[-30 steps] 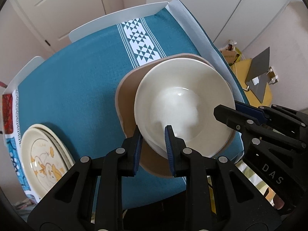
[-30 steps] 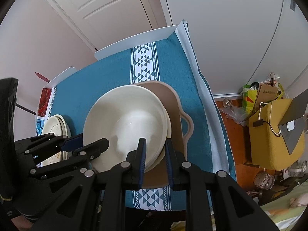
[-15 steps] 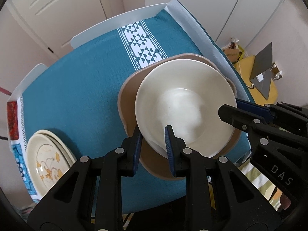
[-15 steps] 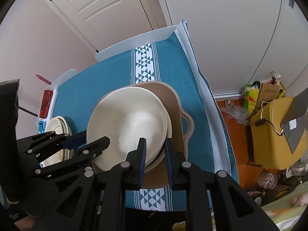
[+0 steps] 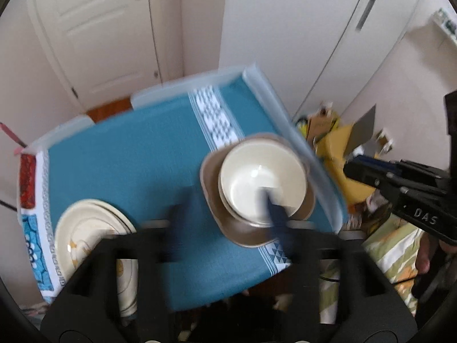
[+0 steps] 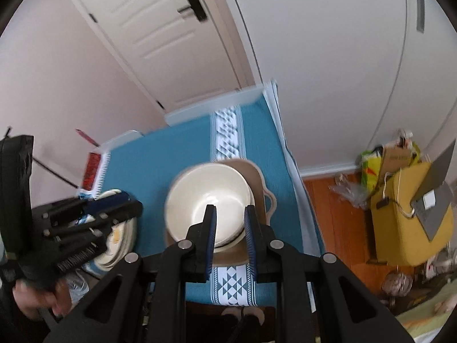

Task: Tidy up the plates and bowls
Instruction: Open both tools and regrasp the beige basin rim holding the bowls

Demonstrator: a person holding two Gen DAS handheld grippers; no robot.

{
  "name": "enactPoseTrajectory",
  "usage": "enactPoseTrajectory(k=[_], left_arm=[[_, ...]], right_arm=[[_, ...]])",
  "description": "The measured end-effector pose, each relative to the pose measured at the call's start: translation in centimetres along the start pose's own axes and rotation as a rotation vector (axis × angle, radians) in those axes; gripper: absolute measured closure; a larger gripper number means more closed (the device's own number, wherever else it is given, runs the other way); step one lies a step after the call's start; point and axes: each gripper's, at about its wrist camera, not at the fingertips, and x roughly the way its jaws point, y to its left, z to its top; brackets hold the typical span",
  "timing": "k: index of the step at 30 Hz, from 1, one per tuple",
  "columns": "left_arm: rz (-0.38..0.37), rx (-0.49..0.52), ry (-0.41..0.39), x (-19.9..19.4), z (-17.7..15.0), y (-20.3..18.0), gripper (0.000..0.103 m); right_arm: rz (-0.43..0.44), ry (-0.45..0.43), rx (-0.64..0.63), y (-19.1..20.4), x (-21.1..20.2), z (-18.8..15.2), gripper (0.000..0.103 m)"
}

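A cream bowl [image 5: 257,177] [image 6: 200,188] sits nested on another bowl inside a tan square dish [image 5: 211,177] [image 6: 258,177] at the right side of the teal tablecloth [image 5: 128,157]. My left gripper [image 5: 230,217] [image 6: 130,204] hangs above the table, blurred. Its jaws are opening wide and nothing is gripped between them. My right gripper [image 6: 230,228] [image 5: 354,164] hovers above the bowl's near rim. Its jaws are opening and stand a narrow gap apart, off the bowl. A stack of cream patterned plates [image 5: 85,228] [image 6: 122,231] lies at the near left.
A red item [image 5: 27,180] lies at the table's left edge. On the wooden floor to the right are a yellow box [image 6: 405,228] and bags. A white door [image 6: 171,28] stands behind the table. A hand [image 6: 28,294] holds the left gripper.
Both grippers have let go of the bowl's rim and risen away from it, so the table looks smaller. The left jaws have swung wide apart. The bowl stays in the tan dish.
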Motion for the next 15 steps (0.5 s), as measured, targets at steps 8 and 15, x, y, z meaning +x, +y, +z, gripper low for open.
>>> enactPoseTrajectory(k=[8,15], left_arm=[[0.053,0.056,0.022,0.0,-3.0,1.4,0.0],[0.038,0.034,0.156,4.8,-5.0,2.1,0.0]], right_arm=[[-0.047,0.023,-0.186,0.3,-1.1,-1.8,0.016],[-0.208,0.176,-0.363,0.3,2.6,-2.2,0.014]])
